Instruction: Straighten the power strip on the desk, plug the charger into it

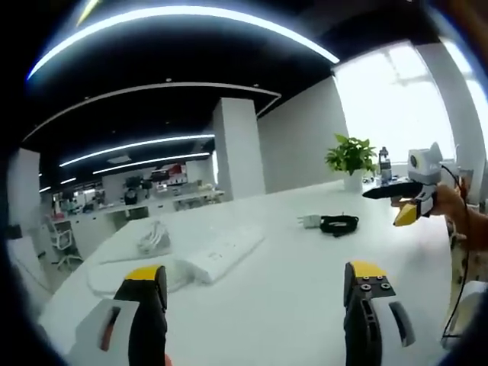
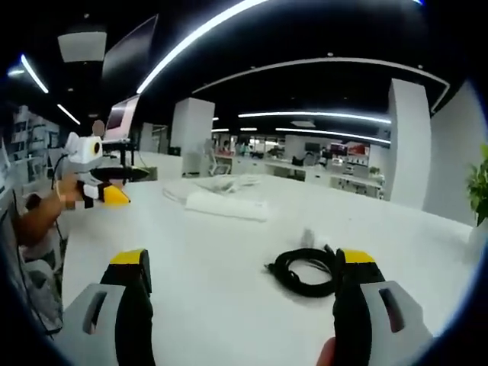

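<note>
1. White desk point(image 1: 305, 282) in an open-plan office, lit by long ceiling light strips: a person works over it with a two-fingered gripper in each hand.
2. Left gripper point(image 1: 255, 293), seen in the left gripper view, hangs above the desk with its yellow-tipped fingers point(image 1: 145, 286) wide apart and nothing between them.
3. Power strip point(image 1: 223, 255), white, lies on the desk just ahead of the left gripper, set at an angle, with its white cable bundled point(image 1: 152, 238) beside its far end.
4. Charger point(image 1: 309, 221), a small white block, rests farther across the desk, touching its coiled black cable point(image 1: 339, 224); the pair sits well apart from the power strip.
5. Right gripper point(image 2: 240, 293), in the right gripper view, is held over the desk with fingers spread and empty; the black cable coil point(image 2: 305, 271) lies just beside its right finger point(image 2: 354, 282), and the power strip point(image 2: 226, 204) lies beyond.
6. Potted green plant point(image 1: 351, 160) stands at the far edge of the desk near a bright window.
7. Each gripper appears in the other's view, held in a hand at the desk's edge.
</note>
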Demonstrator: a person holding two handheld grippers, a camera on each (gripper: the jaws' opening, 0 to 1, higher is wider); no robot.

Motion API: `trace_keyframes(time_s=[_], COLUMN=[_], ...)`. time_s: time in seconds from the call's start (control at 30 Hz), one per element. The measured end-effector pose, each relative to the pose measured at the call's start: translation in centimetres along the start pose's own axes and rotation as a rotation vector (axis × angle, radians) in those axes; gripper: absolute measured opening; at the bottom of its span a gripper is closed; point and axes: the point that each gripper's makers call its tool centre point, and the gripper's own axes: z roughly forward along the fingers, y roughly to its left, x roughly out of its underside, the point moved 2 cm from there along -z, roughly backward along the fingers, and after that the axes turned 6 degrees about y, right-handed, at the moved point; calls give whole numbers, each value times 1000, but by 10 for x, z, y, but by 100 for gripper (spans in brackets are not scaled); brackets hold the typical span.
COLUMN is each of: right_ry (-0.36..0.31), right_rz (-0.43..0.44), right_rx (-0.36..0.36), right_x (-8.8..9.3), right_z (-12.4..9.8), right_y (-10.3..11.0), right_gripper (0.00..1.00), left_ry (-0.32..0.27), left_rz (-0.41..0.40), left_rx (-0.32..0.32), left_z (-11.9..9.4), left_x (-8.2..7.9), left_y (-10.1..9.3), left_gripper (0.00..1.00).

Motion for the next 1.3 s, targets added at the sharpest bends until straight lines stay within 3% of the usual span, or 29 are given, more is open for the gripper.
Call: trace_keyframes(time_s=[0.53, 0.73, 1.13, 1.3], right_ry=[-10, 4, -21, 4], right_rz=[19, -35, -43, -65], right_rx=[-54, -56, -137, -153], right_x=[-1, 3, -2, -2], right_z=[26, 40, 67, 75], right_y=[-7, -12, -1, 4], right_gripper=[100, 100, 100, 100], left_ry=[19, 18, 35, 44], left_rz=[-49, -58, -97, -105], left_rx=[5, -16, -33, -41], left_z=[22, 30, 46, 51], left_x=[5, 7, 13, 17], left_y=[17, 25, 37, 41], left_gripper=[98, 97, 96, 96])
